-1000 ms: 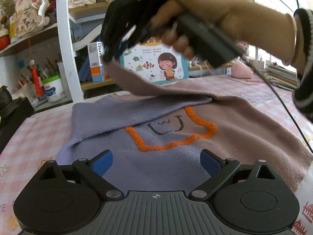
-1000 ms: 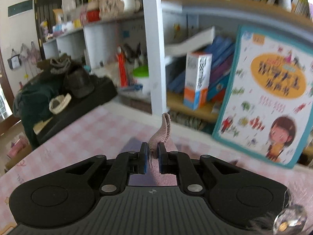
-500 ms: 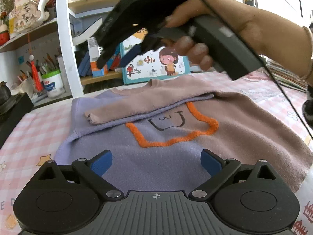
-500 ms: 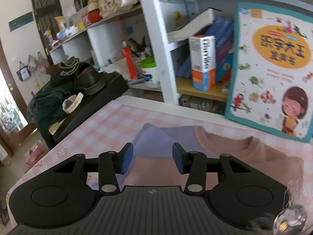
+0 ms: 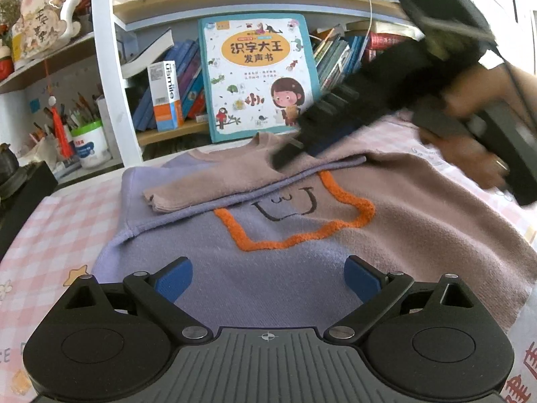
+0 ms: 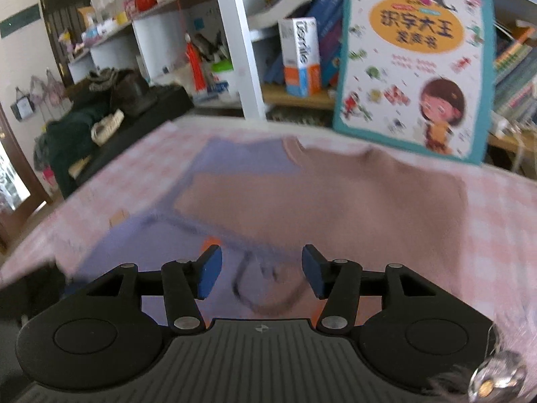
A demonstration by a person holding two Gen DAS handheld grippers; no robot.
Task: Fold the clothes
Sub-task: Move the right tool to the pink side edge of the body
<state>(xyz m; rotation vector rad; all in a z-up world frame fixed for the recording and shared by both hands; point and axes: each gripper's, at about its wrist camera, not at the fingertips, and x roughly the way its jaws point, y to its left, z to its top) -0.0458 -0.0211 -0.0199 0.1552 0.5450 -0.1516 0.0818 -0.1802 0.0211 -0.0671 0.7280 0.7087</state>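
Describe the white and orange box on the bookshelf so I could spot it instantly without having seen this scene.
Behind the table with the sweater stands a bookshelf, with a large children's picture book propped against it. Just left of that book, on the lower wooden shelf, stands the box. Unlike the blue books behind it, it is a slim upright carton, white above and orange at its base.

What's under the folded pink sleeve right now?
The sleeve lies across the sweater's purple chest, just above the orange outline and the stitched face. The fabric beneath it, and whether the other sleeve is tucked there, is covered.
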